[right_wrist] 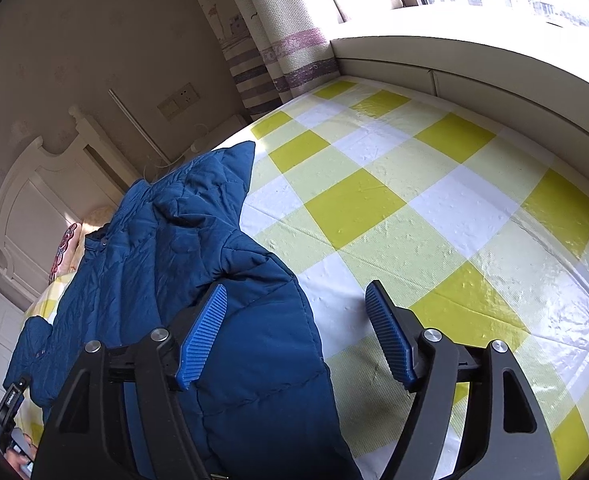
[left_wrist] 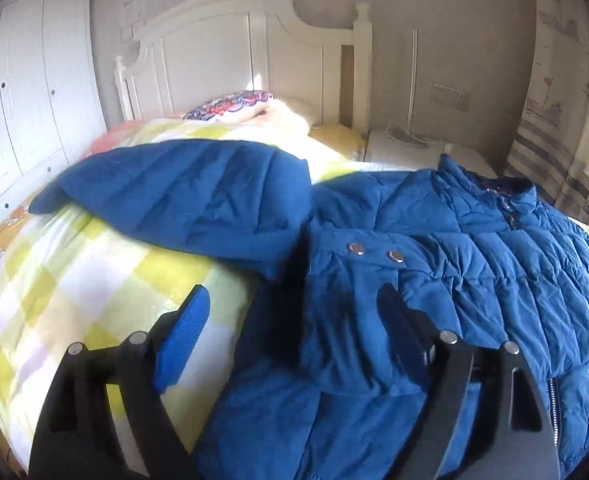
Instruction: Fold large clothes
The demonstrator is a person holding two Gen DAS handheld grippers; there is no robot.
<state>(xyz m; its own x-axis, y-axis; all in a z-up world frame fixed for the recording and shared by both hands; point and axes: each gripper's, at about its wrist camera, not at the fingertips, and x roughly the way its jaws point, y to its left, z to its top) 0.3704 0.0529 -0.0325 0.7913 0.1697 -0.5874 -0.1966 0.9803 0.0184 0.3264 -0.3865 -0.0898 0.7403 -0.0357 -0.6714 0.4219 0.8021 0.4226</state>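
Item 1, nearest: left tool (left_wrist: 294,312), jaws spread wide, nothing between the pads; it hangs over the jacket's hem edge where the fabric meets the bed cover.

Item 2: right tool (right_wrist: 296,332), jaws likewise apart, gripping nothing; one pad sits above the jacket's near side, the other above bare cover.

Item 3: blue padded jacket (left_wrist: 434,264), lying front-up on the bed, zip and two snaps showing, collar toward the headboard (left_wrist: 230,56). One sleeve (left_wrist: 182,196) is splayed outward across the checked bed cover (right_wrist: 394,200).

Item 4, far: pillow (left_wrist: 230,106), wardrobe (left_wrist: 26,92), curtain (right_wrist: 262,52).

Step in hand, as judged: garment laid flat, folding barely begun. Next move likely calls for closing a tool on the splayed sleeve or a side edge and carrying it over the body.
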